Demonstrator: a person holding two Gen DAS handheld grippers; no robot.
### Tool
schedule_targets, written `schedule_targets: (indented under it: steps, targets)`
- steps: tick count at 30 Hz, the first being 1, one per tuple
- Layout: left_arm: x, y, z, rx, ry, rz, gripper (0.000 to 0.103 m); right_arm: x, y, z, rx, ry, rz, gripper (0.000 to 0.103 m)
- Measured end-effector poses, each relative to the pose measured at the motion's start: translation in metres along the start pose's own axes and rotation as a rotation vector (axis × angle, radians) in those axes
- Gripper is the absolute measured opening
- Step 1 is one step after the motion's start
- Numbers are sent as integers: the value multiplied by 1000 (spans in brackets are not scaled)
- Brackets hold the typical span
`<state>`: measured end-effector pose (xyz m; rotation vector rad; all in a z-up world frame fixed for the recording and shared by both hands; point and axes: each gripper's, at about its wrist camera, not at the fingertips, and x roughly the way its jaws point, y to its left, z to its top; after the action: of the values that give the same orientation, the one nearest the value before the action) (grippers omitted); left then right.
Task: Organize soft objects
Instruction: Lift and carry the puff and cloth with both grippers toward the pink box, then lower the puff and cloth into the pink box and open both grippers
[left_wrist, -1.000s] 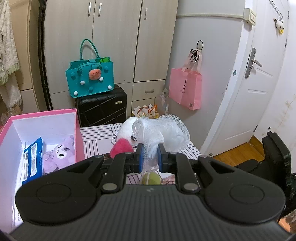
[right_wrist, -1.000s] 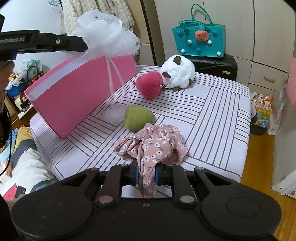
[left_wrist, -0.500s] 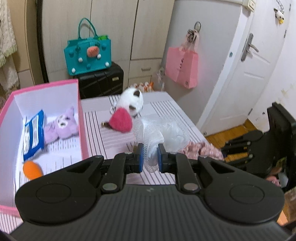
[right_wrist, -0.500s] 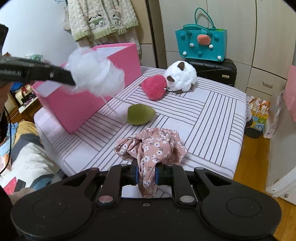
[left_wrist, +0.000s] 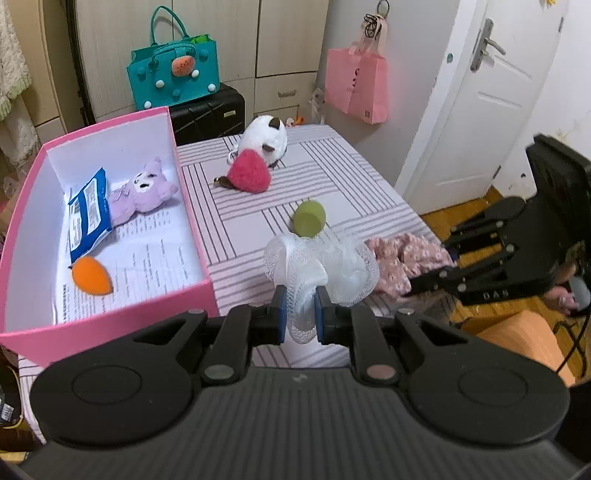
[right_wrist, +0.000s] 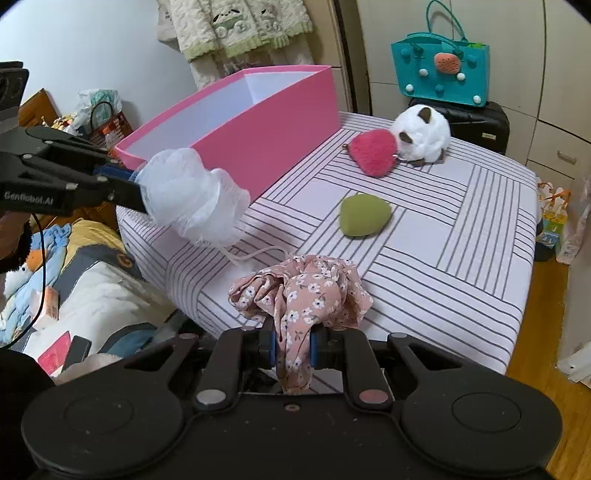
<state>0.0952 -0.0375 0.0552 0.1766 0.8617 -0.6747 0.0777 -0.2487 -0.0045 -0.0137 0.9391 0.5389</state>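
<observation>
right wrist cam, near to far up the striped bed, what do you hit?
Pink floral fabric bunch clamped in the right gripper → olive-green egg-shaped sponge → fuzzy magenta heart-shaped pouch → round white plush cat with brown ears, touching the pouch.

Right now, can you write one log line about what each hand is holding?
left gripper: shut on white mesh pouf | right gripper: shut on floral cloth | pink box: open, beside

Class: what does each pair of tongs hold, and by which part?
Left tongs: white mesh bath puff, by one bunched fold. Right tongs: floral cloth, by a hanging fold.
</observation>
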Motion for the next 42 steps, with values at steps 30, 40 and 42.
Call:
schedule_targets:
  steps: [30, 40, 42]
  targets:
    - [-113, 69, -3, -21, -130, 74, 14, -11, 102, 101, -224, -12, 126, 18]
    - [-124, 107, 22, -44, -233, 68, 14, 20, 126, 164, -302, -44, 140, 18]
    - [-115, 118, 28, -50, -238, 76, 14, 31, 123, 176, -301, -37, 131, 18]
